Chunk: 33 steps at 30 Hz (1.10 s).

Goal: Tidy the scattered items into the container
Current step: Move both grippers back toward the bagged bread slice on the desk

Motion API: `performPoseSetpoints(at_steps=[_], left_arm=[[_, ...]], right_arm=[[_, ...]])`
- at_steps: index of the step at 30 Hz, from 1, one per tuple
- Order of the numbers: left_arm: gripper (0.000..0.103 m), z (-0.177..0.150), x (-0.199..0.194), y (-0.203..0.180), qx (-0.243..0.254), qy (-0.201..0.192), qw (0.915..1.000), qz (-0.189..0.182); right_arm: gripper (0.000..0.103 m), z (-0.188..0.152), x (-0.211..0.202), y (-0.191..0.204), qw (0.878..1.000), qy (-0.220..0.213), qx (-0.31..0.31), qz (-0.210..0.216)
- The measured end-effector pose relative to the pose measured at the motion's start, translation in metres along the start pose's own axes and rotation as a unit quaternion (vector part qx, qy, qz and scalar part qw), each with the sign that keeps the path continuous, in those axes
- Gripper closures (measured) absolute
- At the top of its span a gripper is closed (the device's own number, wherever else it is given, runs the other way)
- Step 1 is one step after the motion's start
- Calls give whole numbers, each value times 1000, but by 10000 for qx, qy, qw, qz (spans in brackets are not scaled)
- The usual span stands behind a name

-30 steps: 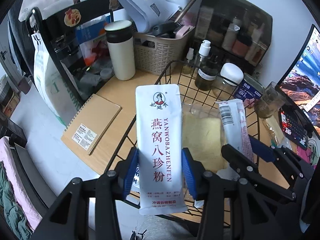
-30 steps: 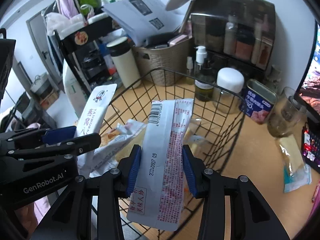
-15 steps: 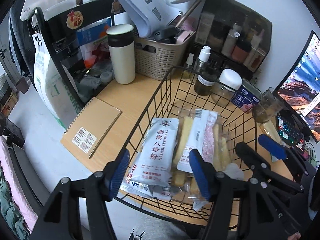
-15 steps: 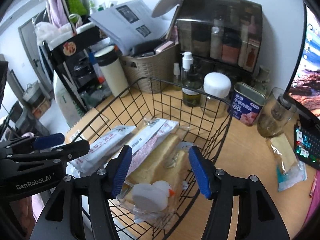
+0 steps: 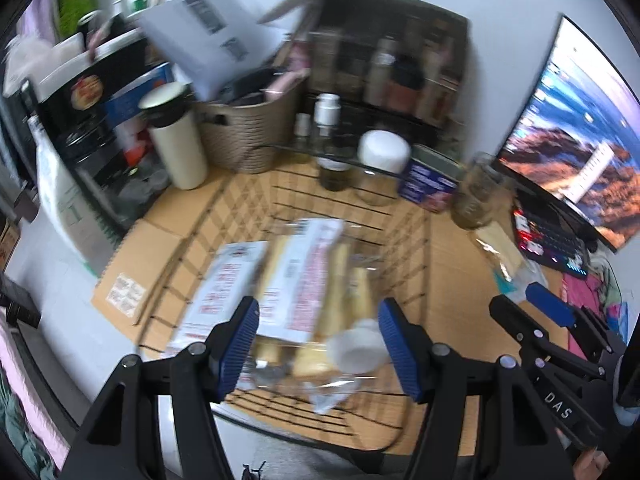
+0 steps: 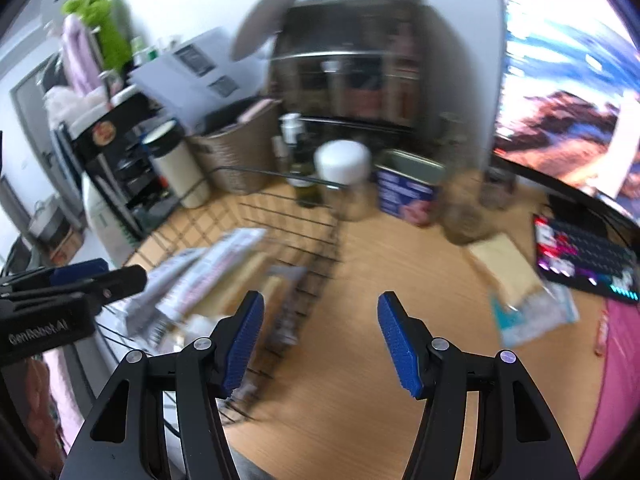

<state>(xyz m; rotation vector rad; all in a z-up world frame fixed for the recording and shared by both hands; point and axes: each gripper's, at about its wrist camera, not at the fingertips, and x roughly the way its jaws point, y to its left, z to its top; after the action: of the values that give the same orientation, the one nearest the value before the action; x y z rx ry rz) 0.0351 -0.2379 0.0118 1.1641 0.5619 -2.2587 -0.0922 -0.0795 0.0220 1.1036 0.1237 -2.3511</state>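
Observation:
A black wire basket [image 5: 408, 248] stands on the wooden desk and holds a white sachet with red writing [image 5: 228, 280], a white and pink sachet [image 5: 312, 264], bagged bread [image 5: 352, 292] and a small white toy [image 5: 356, 348]. My left gripper [image 5: 318, 332] hovers open over the basket's near side with nothing in its jaws. To the right of the basket [image 6: 308, 264], my right gripper [image 6: 320, 320] is open and empty above bare desk. A bread slice in a clear, teal-edged wrapper [image 6: 516, 280] lies on the desk further right. Both views are blurred by motion.
Behind the basket stand a cream flask [image 5: 180, 148], a woven tub [image 5: 248, 136], a pump bottle [image 5: 328, 136], a white-lidded jar [image 5: 380, 160], a blue tin [image 6: 404, 192] and a glass [image 5: 476, 196]. A keyboard [image 6: 588, 256] and a monitor [image 6: 560, 120] fill the right side. A notebook [image 5: 132, 280] lies to the left.
Both grippers opened and let their sachets go; these now lie in the basket. Both hands then swung right, the right one out past the basket over the desk.

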Motion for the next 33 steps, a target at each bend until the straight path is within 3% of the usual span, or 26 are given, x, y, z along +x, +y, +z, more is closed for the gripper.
performPoseSetpoints(at_steps=[10, 15, 23, 33], left_arm=[[34, 3, 4, -100, 776, 13, 9959, -455], [34, -1, 5, -147, 1198, 55, 9908, -622], [34, -6, 5, -195, 1620, 92, 9830, -866], [34, -8, 6, -218, 1821, 115, 9782, -993]], right_arm=[[43, -32, -54, -124, 9929, -128, 899, -765], [43, -46, -74, -163, 9876, -170, 1227, -960], [43, -62, -95, -196, 9821, -231, 1471, -1151], [43, -70, -104, -215, 9773, -244, 1651, -1309]])
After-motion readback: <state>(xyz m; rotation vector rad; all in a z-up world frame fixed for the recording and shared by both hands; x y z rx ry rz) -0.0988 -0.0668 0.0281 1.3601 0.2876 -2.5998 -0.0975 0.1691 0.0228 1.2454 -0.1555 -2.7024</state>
